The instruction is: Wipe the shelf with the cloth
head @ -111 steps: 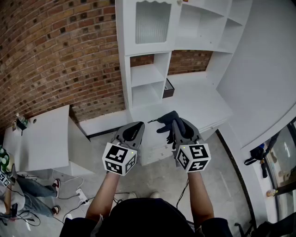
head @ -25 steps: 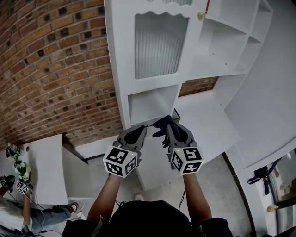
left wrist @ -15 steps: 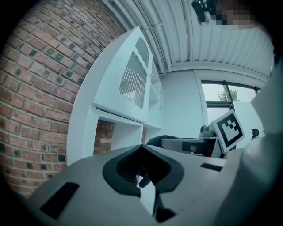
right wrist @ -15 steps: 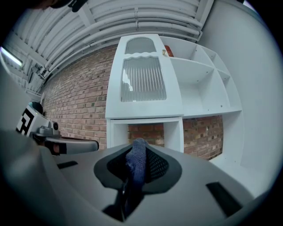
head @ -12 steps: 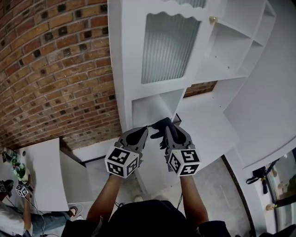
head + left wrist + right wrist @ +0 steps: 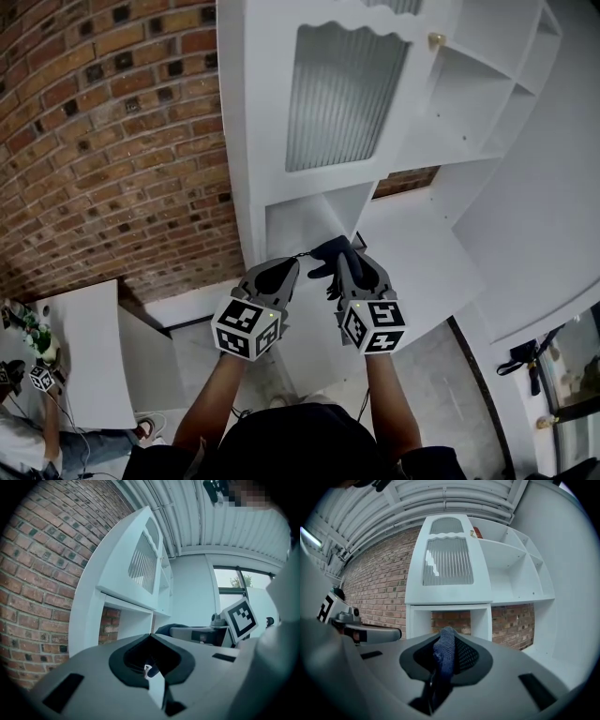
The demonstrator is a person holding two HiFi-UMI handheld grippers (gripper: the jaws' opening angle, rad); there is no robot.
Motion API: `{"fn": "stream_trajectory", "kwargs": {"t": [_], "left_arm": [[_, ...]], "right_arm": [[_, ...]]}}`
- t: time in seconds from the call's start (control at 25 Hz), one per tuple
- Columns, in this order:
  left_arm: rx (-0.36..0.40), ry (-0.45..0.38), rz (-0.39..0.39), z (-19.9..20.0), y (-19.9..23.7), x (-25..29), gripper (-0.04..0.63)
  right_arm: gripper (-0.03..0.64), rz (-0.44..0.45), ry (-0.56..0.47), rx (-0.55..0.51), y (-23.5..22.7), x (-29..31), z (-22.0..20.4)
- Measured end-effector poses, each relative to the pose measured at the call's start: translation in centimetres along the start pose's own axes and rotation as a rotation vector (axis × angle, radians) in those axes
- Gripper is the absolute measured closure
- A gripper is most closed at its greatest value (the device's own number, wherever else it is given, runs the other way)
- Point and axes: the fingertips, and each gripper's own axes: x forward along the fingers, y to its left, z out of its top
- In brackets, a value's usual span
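Your left gripper: jaws closed tip to tip, nothing between them, held level with and just beside the other gripper. Your right gripper: jaws clamped on the cloth, dark blue knit. In the right gripper view a fold of cloth stands up between the jaws, and in the head view the rest bunches over the tips toward the left gripper. Shelf: white unit; both grippers point at its lower open compartment, whose back shows brick. Whether the cloth touches the shelf edge you cannot tell from any view. Ribbed door: shut, directly above that compartment. More open compartments run to the right of the door. Surface: white, bare, to the right of the grippers under those compartments. Brick wall: left of the shelf and behind it.
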Motion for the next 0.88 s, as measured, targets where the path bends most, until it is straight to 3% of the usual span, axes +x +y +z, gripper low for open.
{"fn": "stream_trajectory", "kwargs": {"t": [0.88], "left_arm": [[0.01,0.012,0.079,-0.3,0.1,4.4,0.58]], "right_arm": [[0.549,0.069,0.039,-0.085,-4.7,4.6,0.0]]}}
